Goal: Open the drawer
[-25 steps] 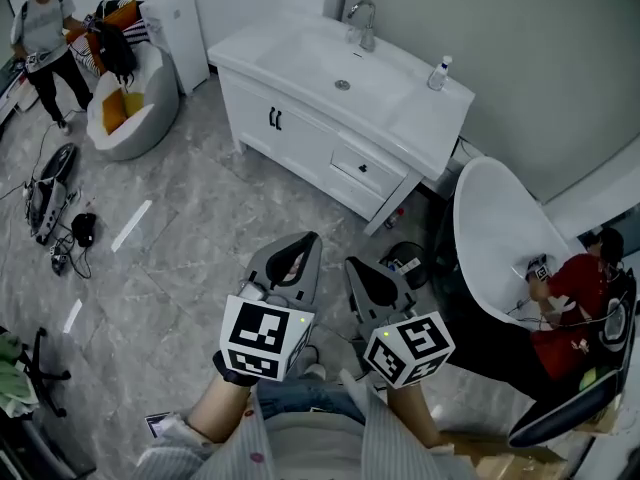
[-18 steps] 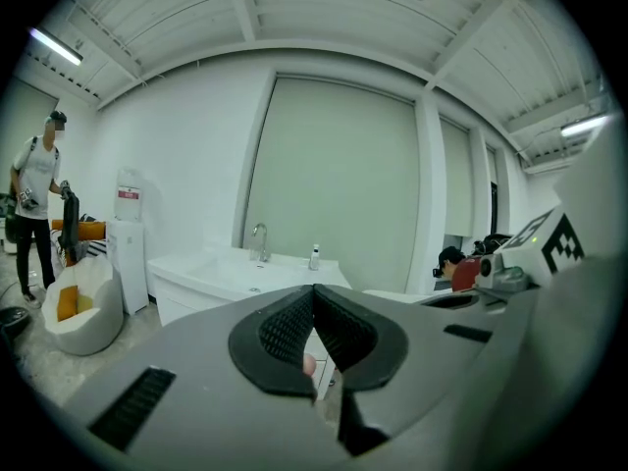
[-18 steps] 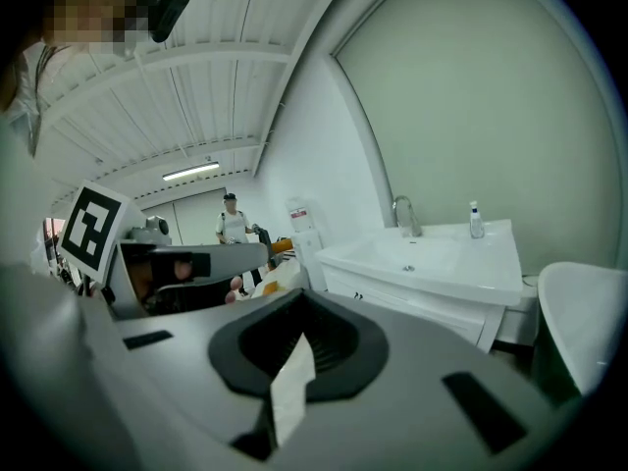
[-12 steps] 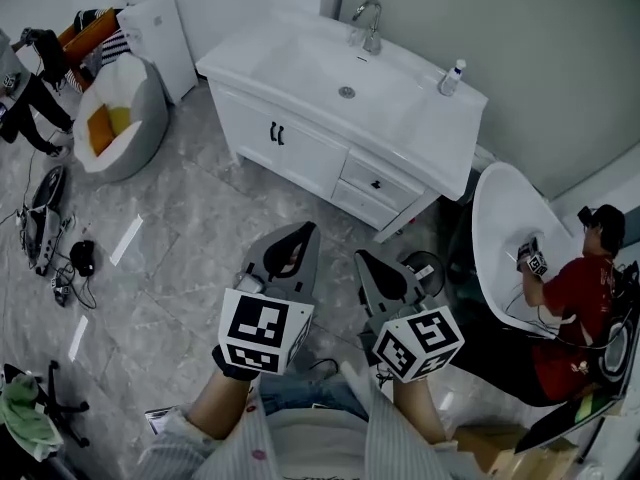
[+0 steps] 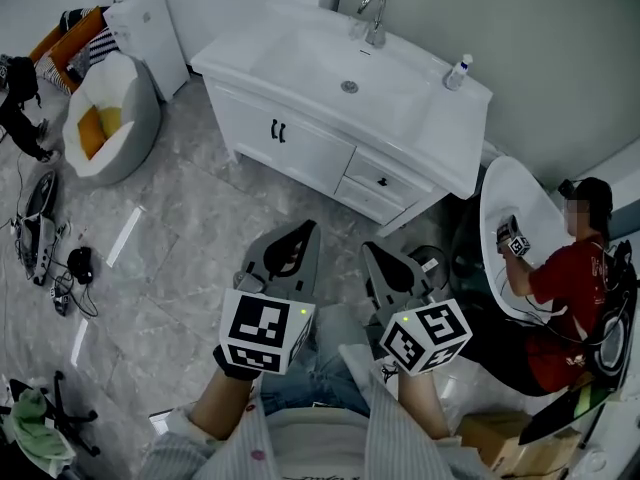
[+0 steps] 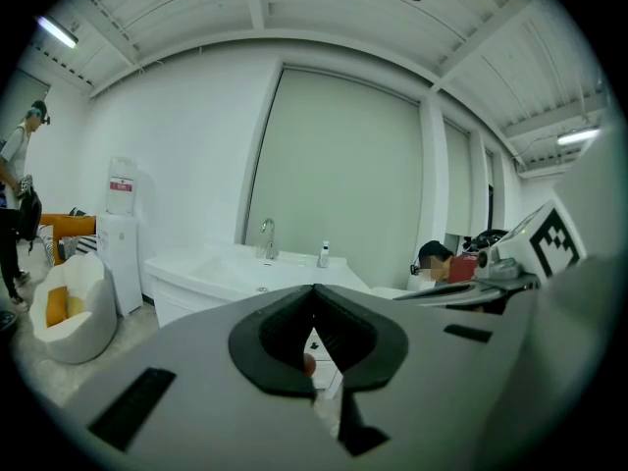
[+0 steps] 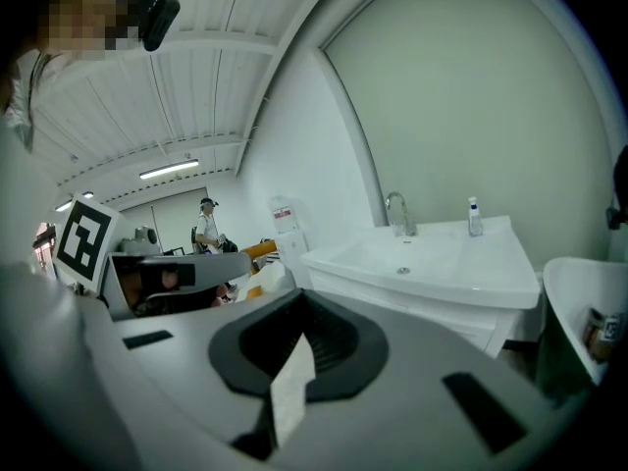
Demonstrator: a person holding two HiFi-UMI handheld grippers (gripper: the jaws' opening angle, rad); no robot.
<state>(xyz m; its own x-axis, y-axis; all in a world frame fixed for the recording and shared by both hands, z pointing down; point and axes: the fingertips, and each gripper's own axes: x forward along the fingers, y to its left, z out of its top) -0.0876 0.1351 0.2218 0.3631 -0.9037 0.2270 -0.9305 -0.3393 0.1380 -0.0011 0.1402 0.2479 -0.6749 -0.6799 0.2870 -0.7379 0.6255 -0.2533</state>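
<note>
Held near, well short of the vanity: left tool (image 5: pixel 308 230) and right tool (image 5: pixel 368 252), each pinched together at the tips on nothing. Far and right, under the counter (image 5: pixel 420 133): drawer (image 5: pixel 383 180), closed, small dark knob. Likely slips: arriving with jaws unopened, glancing off that tiny knob, or catching the door handles (image 5: pixel 277 131) to its left. No legible writing; red label (image 6: pixel 121 184) on the far-left white unit (image 6: pixel 116 263) too small to read.

Right gripper (image 7: pixel 302 297) (fingers together) before washbasin (image 7: pixel 432 263)
</note>
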